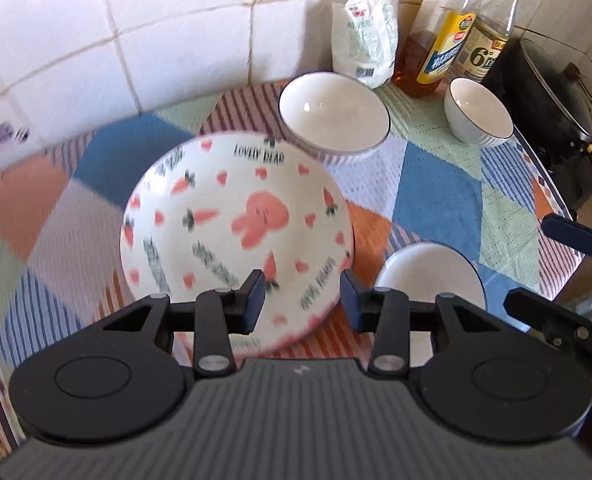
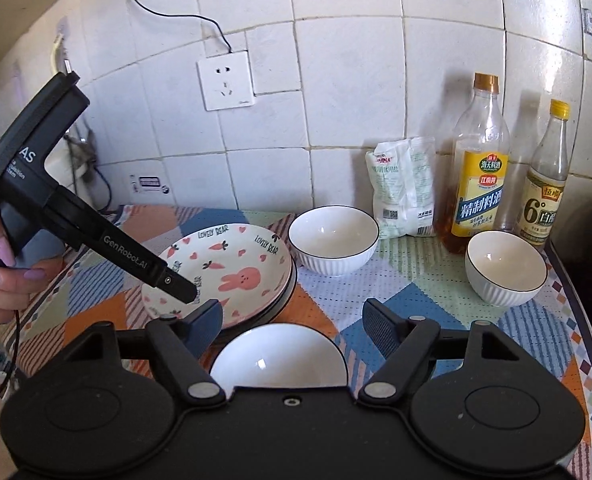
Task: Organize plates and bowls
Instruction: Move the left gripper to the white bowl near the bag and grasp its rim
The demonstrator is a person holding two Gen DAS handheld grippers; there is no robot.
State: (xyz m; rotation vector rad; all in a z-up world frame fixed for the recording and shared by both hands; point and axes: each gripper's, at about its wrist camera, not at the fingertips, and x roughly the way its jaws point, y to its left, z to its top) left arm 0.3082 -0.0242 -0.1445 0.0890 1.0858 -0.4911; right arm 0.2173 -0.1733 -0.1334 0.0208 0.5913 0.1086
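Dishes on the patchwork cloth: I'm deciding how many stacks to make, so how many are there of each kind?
Ribbed white bowls: 3 – middle back, right, nearest the right gripper at.
Bunny-print plates: 1 visible, resting on a dark rim that may be another plate; I cannot tell.
Total: 4 dishes clearly seen.

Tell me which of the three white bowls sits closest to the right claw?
The bowl directly below the open right claw, between its fingers, beside the bunny plate. The other two bowls stand farther back: one by the white bag, one by the bottles.
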